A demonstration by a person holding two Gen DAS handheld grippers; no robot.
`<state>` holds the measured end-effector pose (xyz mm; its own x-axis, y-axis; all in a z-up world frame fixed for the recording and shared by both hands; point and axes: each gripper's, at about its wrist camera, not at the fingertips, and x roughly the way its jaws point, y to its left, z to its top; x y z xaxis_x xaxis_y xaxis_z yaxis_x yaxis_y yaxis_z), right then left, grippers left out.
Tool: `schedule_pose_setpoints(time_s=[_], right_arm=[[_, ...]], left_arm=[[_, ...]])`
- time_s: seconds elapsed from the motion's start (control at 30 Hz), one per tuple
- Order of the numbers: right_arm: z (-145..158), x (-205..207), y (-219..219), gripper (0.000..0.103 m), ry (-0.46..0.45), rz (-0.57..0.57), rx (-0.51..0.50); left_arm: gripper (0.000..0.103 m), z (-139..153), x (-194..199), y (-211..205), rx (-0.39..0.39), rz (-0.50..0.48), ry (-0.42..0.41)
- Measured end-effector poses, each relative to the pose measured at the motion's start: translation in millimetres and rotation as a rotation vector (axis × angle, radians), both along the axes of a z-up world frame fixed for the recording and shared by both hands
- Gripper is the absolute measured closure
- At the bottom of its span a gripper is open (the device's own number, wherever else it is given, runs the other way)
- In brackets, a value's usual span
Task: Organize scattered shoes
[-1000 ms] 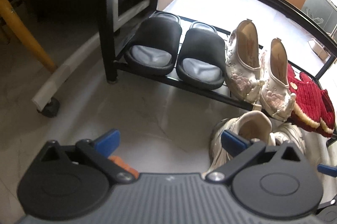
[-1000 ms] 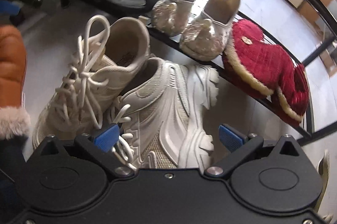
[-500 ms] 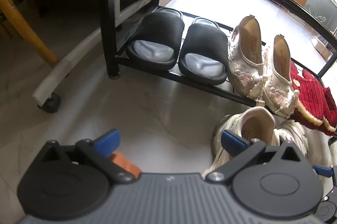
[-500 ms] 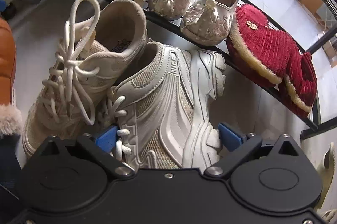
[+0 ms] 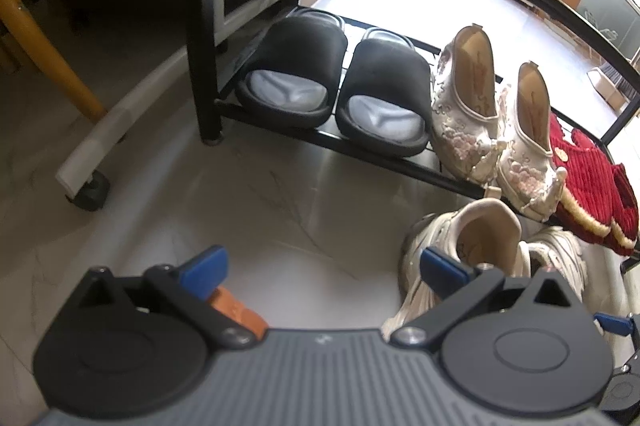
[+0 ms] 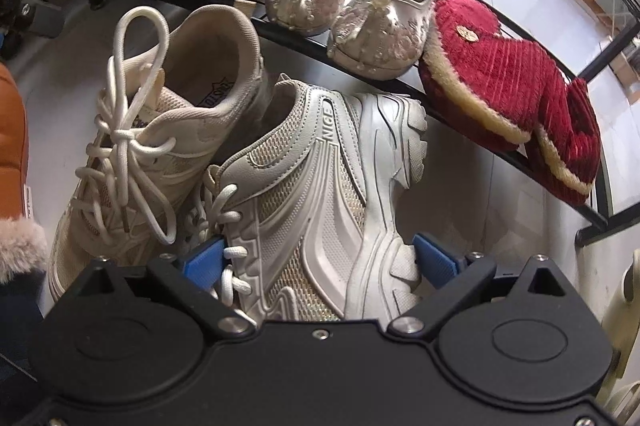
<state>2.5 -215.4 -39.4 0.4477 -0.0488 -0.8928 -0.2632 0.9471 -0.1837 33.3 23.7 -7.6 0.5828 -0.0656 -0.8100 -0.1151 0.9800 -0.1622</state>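
Two cream sneakers lie on the floor in front of a low black shoe rack (image 6: 400, 90). The upright sneaker (image 6: 168, 130) stands on the left; the other sneaker (image 6: 320, 202) lies tipped on its side. My right gripper (image 6: 318, 258) is open, its blue fingers on either side of the tipped sneaker. My left gripper (image 5: 320, 268) is open and empty over bare floor, the upright sneaker (image 5: 476, 242) by its right finger. On the rack sit black slides (image 5: 336, 90), beaded cream flats (image 5: 492, 122) and red slippers (image 5: 580, 186).
An orange boot with a fur cuff (image 6: 12, 162) lies left of the sneakers; it also shows under my left gripper (image 5: 236, 310). A yellow chair leg (image 5: 44, 58) and a white castor bar (image 5: 120, 130) stand left of the rack. A pale shoe (image 6: 624, 306) lies at far right.
My right gripper has moved forward and down, so its fingers now straddle the tipped sneaker. My left gripper has drawn back a little from the rack.
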Motion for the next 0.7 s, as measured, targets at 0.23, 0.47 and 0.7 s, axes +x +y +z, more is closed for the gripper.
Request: schedule_pose_setpoints(time_s=[0.23,0.47,0.7], right_arm=[[3,-1,2,0.002,-0.006,0.008,-0.050],[9,-3,2,0.002,-0.025,0.009,-0.088],[16,1,-28,0.011,0.015,-0.115,0.057]], left_arm=[[0.001,1,-6,0,0.009,0.012,-0.001],[0.001,1,-6,1,0.009,0.009,0.000],[0.001,0,-3,0,0.007,0.005,0.007]])
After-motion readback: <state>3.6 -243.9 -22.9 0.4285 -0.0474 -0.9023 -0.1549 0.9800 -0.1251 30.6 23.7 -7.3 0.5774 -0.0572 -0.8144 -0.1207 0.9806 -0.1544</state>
